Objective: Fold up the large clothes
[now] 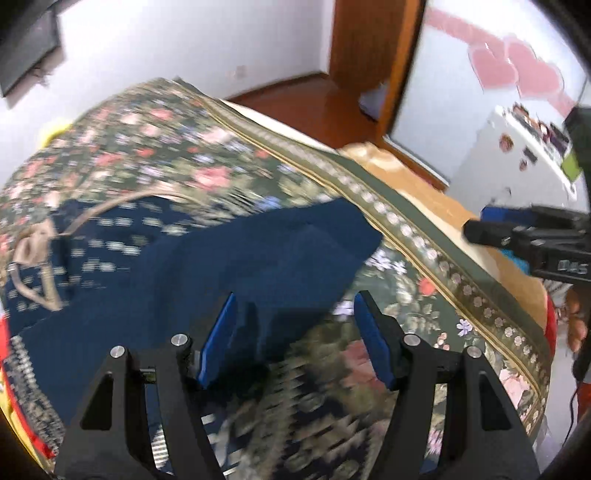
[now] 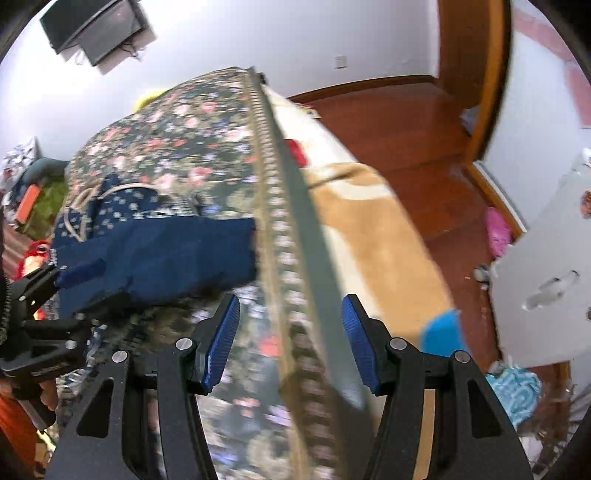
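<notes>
A dark blue garment (image 1: pixel 207 258) with small white print and a tan collar lies partly folded on a floral bedspread (image 1: pixel 177 155). My left gripper (image 1: pixel 295 332) is open and hovers just over the garment's near right corner, touching nothing. My right gripper (image 2: pixel 290 332) is open and empty above the bedspread's patterned border (image 2: pixel 284 229), to the right of the garment (image 2: pixel 159 254). The left gripper also shows at the left edge of the right wrist view (image 2: pixel 62 291), close to the blue cloth. The right gripper's body shows at the right of the left wrist view (image 1: pixel 524 240).
The bed's edge drops to a tan blanket (image 2: pixel 373 236) and a red-brown wooden floor (image 2: pixel 399 122). A white cabinet (image 2: pixel 546 280) stands at the right. A wall TV (image 2: pixel 96 26) hangs at the upper left. Loose items lie beside the bed (image 2: pixel 33 199).
</notes>
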Demonstrator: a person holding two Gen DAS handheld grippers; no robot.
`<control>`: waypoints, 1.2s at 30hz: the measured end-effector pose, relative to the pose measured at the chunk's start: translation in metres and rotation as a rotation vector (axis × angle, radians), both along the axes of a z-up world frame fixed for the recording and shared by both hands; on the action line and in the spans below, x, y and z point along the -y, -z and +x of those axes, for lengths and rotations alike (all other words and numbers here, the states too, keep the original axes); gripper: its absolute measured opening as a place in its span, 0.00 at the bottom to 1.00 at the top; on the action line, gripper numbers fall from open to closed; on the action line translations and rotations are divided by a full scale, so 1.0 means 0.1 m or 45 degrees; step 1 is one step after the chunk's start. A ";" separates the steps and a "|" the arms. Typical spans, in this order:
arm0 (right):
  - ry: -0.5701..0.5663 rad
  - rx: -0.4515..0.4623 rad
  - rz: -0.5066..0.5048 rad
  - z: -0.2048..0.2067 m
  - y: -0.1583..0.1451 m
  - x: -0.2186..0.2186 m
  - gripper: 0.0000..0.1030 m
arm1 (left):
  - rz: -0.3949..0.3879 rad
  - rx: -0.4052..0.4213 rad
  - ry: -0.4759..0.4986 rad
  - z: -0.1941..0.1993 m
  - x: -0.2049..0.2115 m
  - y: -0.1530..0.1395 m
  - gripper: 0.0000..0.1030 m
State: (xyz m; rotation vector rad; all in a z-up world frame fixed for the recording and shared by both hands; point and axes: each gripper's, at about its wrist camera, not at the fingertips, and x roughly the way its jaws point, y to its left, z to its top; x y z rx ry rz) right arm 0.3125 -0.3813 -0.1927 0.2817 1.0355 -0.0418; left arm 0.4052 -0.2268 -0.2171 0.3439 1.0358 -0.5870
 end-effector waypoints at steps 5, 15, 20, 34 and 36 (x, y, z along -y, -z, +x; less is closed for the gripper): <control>0.042 -0.018 0.019 -0.13 0.05 0.19 0.52 | 0.101 0.014 0.048 0.01 0.35 0.33 0.63; 0.044 -0.041 0.043 -0.19 0.15 0.21 0.52 | 0.034 0.031 -0.040 0.26 0.34 0.48 0.29; 0.016 -0.048 0.048 -0.17 0.18 0.15 0.52 | -0.136 0.074 -0.187 0.31 0.06 0.22 0.11; -0.110 -0.009 0.051 0.06 0.09 -0.35 0.52 | -0.295 0.240 -0.267 0.29 -0.68 -0.70 0.02; -0.121 0.005 0.060 0.06 0.08 -0.39 0.52 | -0.260 0.209 -0.277 0.31 -0.70 -0.66 0.02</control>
